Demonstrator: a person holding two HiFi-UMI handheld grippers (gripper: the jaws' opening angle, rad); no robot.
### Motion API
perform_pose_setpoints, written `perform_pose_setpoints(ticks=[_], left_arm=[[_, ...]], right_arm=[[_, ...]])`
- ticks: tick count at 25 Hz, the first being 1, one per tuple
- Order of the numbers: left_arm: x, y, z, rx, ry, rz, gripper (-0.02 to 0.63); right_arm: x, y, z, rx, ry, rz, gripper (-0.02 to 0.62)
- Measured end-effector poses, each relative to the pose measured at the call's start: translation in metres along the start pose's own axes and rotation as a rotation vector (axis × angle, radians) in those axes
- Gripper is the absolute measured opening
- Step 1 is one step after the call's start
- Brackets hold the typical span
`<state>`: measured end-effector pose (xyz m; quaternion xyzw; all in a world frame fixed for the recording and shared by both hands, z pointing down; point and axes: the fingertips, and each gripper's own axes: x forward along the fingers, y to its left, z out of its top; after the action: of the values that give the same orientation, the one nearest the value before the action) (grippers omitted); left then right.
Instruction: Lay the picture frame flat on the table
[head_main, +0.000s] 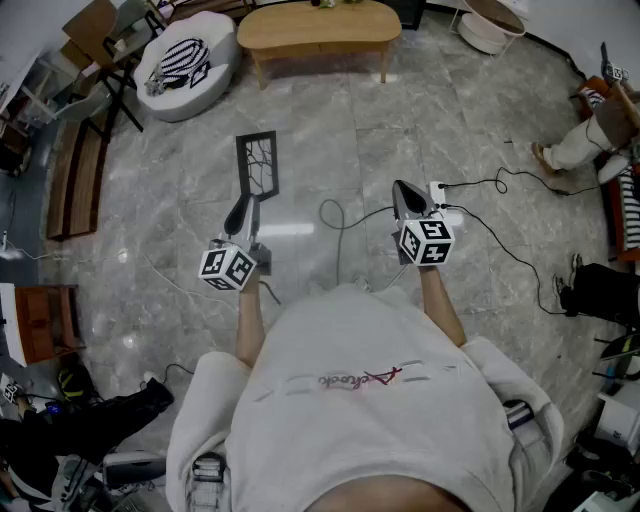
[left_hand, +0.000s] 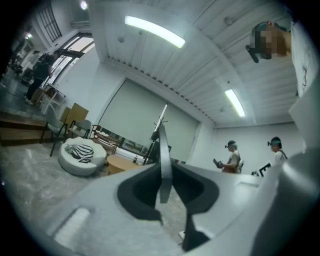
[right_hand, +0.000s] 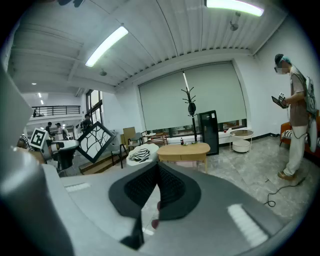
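Carry step, by the look of it — the left gripper (head_main: 242, 208) is clamped on the picture frame (head_main: 258, 165). Its pads pinch one edge, and the frame reaches out past the jaw tips, off the floor. The right gripper (head_main: 408, 200) has its jaws together with nothing between them. The wooden table (head_main: 320, 28) is well ahead of both jaws — next move likely calls for bringing the frame over it, tipping it flat, then releasing.

Table (head_main: 318, 30) far centre, w/ pouf (head_main: 186, 50) just left of it. Picture frame (head_main: 257, 165) nearer, btwn left gripper (head_main: 244, 208) jaws; power strip (head_main: 440, 190) to its right, person (head_main: 585, 140) far right.
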<state>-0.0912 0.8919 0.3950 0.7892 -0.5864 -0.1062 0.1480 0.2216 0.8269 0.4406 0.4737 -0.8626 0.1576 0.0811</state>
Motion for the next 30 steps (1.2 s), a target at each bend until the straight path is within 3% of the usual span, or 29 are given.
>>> perform_pose_setpoints(ticks=[6,15,23,30], left_arm=[[0.008,-0.004,-0.003,0.0,0.004,0.002,0.069],[0.046,-0.034,-0.001,0.039,0.003,-0.024,0.069],[0.073,-0.061,-0.003,0.071,0.01,-0.032,0.069],[0.093,-0.07,-0.006,0.057,-0.012,-0.028,0.069]], right_arm=[[0.001,-0.009,0.004,-0.005,-0.009,0.002,0.003],[-0.005,-0.056,0.017,0.019,-0.057,-0.02,0.003],[-0.01,-0.097,0.031,-0.028,-0.078,-0.019,0.003],[-0.01,-0.115,0.032,-0.03,-0.06,-0.008,0.003]])
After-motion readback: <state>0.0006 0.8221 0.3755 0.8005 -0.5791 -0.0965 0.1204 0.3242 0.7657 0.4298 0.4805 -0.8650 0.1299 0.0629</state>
